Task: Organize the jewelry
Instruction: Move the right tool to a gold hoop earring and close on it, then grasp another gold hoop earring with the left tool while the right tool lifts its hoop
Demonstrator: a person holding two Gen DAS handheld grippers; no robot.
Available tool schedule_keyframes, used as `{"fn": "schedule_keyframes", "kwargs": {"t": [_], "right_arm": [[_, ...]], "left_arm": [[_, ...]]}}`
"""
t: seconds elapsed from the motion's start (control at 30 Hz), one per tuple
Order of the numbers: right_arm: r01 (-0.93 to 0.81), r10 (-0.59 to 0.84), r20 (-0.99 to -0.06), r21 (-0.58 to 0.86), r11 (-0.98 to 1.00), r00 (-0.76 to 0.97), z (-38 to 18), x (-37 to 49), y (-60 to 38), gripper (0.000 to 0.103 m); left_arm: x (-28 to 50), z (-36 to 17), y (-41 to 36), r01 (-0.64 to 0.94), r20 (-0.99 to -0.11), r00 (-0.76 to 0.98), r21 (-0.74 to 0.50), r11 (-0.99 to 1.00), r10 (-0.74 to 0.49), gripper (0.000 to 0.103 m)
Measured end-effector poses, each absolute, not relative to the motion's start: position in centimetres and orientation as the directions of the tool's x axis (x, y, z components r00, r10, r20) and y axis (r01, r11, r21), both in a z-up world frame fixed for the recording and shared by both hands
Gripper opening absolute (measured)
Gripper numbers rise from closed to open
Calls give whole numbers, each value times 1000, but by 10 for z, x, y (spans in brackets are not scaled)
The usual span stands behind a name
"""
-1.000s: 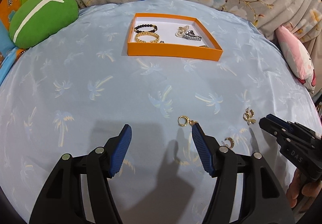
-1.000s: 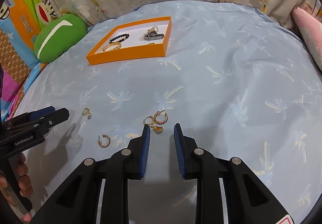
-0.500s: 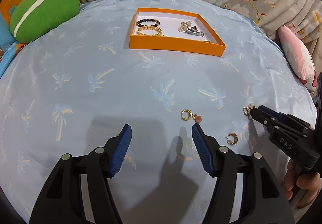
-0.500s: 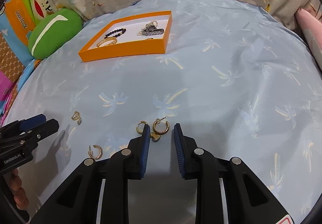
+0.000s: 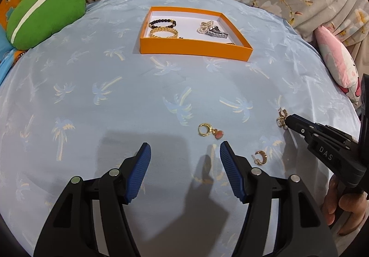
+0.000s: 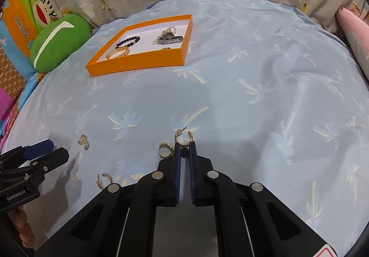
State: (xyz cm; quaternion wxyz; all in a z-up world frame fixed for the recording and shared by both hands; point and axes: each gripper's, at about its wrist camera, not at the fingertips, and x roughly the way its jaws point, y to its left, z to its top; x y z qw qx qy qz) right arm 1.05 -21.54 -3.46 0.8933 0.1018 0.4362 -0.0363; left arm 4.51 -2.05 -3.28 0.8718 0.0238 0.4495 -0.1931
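Observation:
An orange tray (image 5: 193, 49) (image 6: 136, 63) holds a black bead bracelet (image 5: 162, 23), a gold chain bracelet (image 5: 163, 32) and a silver watch (image 5: 215, 32). My left gripper (image 5: 185, 155) is open and empty above the cloth, near a gold hoop with a pink charm (image 5: 207, 130) and a small hoop (image 5: 260, 157). My right gripper (image 6: 184, 147) has its jaws nearly closed around the lower edge of a gold hoop earring (image 6: 183, 136) on the cloth; a second hoop (image 6: 165, 149) lies just left. In the left wrist view its tip (image 5: 289, 121) touches that earring cluster (image 5: 281, 116).
More earrings lie on the blue palm-print cloth: a double ring (image 6: 83, 140) and a small hoop (image 6: 105, 180). A green cushion (image 5: 43, 14) sits at the far left, a pink plush (image 5: 339, 61) at the right, floral fabric behind.
My right gripper has moved forward onto the gold hoop and its jaws have narrowed around it. My left gripper has shifted slightly and stays open.

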Motion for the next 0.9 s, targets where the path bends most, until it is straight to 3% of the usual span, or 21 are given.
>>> {"fn": "schedule_keyframes", "kwargs": {"t": [0.37, 0.57, 0.67, 0.7, 0.9], "right_arm": [[145, 12, -794, 126, 981, 607, -37, 28, -212, 12], [127, -3, -793, 94, 988, 610, -37, 40, -202, 30], [136, -28, -789, 70, 988, 613, -37, 44, -202, 27], [141, -37, -789, 63, 988, 614, -37, 44, -203, 17], [185, -34, -768, 111, 976, 640, -29, 28, -220, 17]], "left_arm": [[34, -29, -39, 409, -789, 508, -131, 903, -345, 60], [34, -29, -40, 412, -790, 501, -140, 900, -352, 60], [34, -30, -40, 413, -793, 497, -141, 900, -353, 60], [34, -31, -40, 413, -794, 495, -141, 900, -352, 60], [30, -30, -45, 427, -795, 483, -152, 891, -367, 60]]}}
